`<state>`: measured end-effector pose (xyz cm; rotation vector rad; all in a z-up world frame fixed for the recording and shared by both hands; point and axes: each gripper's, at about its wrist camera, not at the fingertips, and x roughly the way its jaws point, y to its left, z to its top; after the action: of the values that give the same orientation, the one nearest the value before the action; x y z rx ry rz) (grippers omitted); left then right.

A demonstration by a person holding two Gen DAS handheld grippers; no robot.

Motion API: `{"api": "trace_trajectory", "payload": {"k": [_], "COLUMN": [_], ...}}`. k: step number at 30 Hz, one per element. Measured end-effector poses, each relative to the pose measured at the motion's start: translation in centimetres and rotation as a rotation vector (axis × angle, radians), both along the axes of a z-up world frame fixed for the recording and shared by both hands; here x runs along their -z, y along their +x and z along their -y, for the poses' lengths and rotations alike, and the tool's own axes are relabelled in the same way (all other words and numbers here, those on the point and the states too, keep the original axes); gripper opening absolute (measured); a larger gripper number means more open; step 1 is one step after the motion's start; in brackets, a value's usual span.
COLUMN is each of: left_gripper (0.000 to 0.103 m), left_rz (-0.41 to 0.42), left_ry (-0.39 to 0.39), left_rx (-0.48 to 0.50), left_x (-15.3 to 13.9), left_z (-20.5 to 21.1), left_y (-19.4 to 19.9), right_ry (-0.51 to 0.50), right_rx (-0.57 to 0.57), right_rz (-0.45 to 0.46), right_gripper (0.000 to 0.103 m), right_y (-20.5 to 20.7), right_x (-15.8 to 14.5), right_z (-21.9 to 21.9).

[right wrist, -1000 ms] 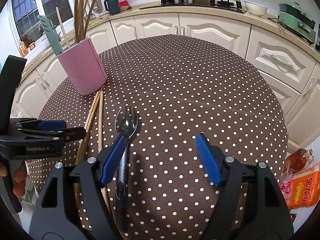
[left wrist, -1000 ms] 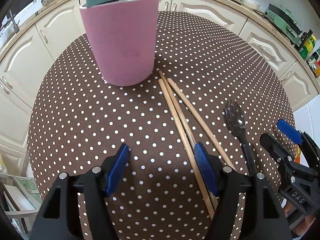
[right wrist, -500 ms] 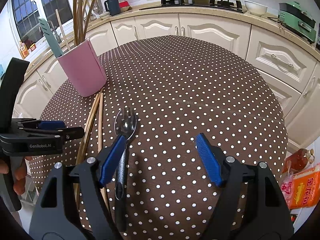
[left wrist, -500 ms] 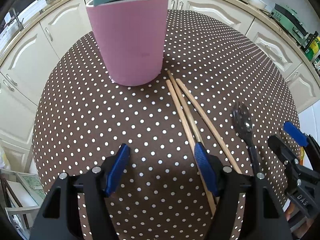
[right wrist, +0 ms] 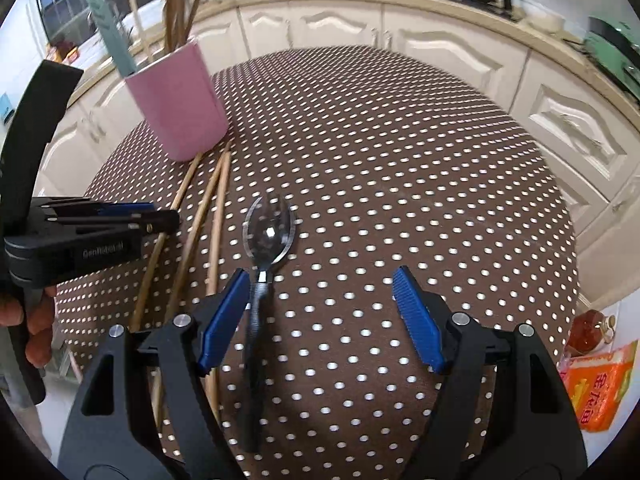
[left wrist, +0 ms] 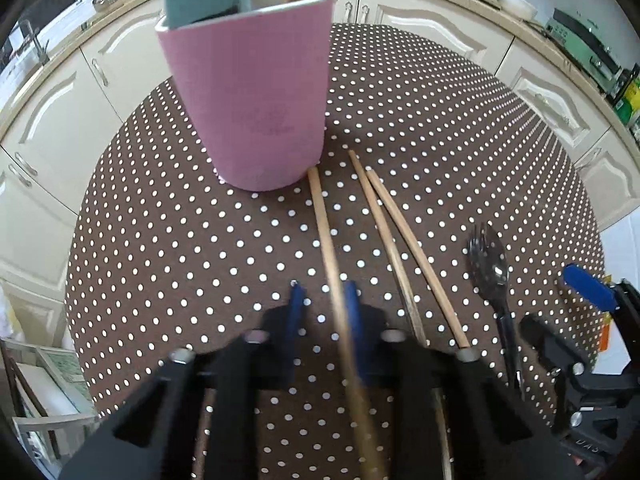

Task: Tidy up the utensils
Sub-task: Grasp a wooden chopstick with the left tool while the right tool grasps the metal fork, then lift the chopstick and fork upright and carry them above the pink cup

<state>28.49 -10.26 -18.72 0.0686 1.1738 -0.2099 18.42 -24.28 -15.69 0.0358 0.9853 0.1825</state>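
A pink cup holding a teal utensil and several chopsticks stands at the table's far left; it also shows in the right wrist view. My left gripper is shut on one wooden chopstick whose far tip lies by the cup's base. Two more chopsticks lie to its right. A black spork lies further right, also in the right wrist view. My right gripper is open, low over the table, with the spork's handle beside its left finger.
The round table has a brown polka-dot cloth. Cream kitchen cabinets curve around its far side. An orange packet and a bottle lie on the floor at the right.
My left gripper has moved right, closed on one chopstick and pulled it apart from the other two. The right gripper has edged forward over the spork handle and stays open.
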Motion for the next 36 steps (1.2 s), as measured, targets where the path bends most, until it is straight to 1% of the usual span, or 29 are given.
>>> {"api": "trace_trajectory", "payload": {"k": [1,2,6,8,9,10,11,14,15,16,20,23,26,28,29,32,33,34,36], "left_gripper": [0.006,0.006,0.006,0.005,0.005,0.005,0.005,0.005,0.005,0.005,0.005,0.005,0.005,0.005,0.005,0.005,0.005,0.005,0.005], "left_rz": [-0.003,-0.001,0.006,-0.004,-0.003,0.006,0.019,0.037,0.044,0.054,0.098,0.13,0.233,0.311,0.356,0.438,0.475,0.506,0.576], "left_ry": [-0.014,-0.029,-0.082,-0.129,-0.141,-0.145,-0.154,-0.207,-0.217,-0.228,-0.276,-0.302,-0.314,-0.339,-0.366,-0.41,-0.42,-0.419,-0.423], "left_rx": [-0.002,-0.001,0.005,0.011,0.016,0.017,0.021,0.035,0.041,0.049,0.071,0.08,0.082,0.103,0.109,0.117,0.123,0.122,0.125], "left_x": [0.0,0.1,0.0,-0.2,-0.2,-0.4,-0.6,-1.1,-1.4,-1.7,-3.0,-4.0,-5.9,-7.5,-8.3,-9.7,-10.3,-10.7,-11.9], "left_z": [-0.4,-0.9,-2.2,-2.8,-3.2,-3.5,-3.7,-4.8,-5.2,-5.4,-6.5,-6.9,-7.7,-8.4,-8.9,-10.0,-10.2,-10.0,-10.5], "left_y": [-0.1,-0.3,-1.6,-2.4,-2.7,-3.0,-3.5,-4.8,-5.1,-5.5,-7.2,-8.2,-10.5,-12.1,-12.9,-14.2,-14.7,-14.7,-15.3], "right_ry": [0.011,0.015,-0.022,-0.04,-0.061,-0.092,-0.107,-0.116,-0.119,-0.112,-0.056,-0.024,0.021,0.073,0.104,0.185,0.203,0.224,0.254], "right_rx": [-0.012,-0.025,-0.066,-0.084,-0.086,-0.089,-0.095,-0.105,-0.104,-0.099,-0.088,-0.069,-0.063,-0.062,-0.061,-0.051,-0.051,-0.049,-0.05], "right_rz": [-0.017,-0.036,-0.095,-0.132,-0.141,-0.144,-0.151,-0.17,-0.17,-0.172,-0.161,-0.105,-0.033,0.029,0.06,0.162,0.189,0.231,0.287], "right_gripper": [0.073,0.073,0.073,0.062,0.055,0.042,0.035,0.026,0.018,0.013,0.012,0.012,0.012,0.012,0.012,0.012,0.012,0.012,0.012], "right_y": [0.3,0.7,1.7,2.1,2.3,2.4,2.6,3.2,3.3,3.5,3.8,3.3,2.5,1.7,1.3,0.1,-0.3,-0.7,-1.2], "right_x": [0.0,0.0,0.5,0.9,1.1,1.0,1.0,1.0,1.0,1.0,0.7,-0.5,-2.0,-3.4,-4.0,-5.7,-6.2,-6.8,-7.6], "right_z": [-0.3,-0.6,-2.0,-2.9,-3.2,-3.6,-3.9,-4.3,-4.4,-4.4,-4.1,-3.5,-2.6,-2.2,-1.9,-1.0,0.0,-0.1,-0.3]}}
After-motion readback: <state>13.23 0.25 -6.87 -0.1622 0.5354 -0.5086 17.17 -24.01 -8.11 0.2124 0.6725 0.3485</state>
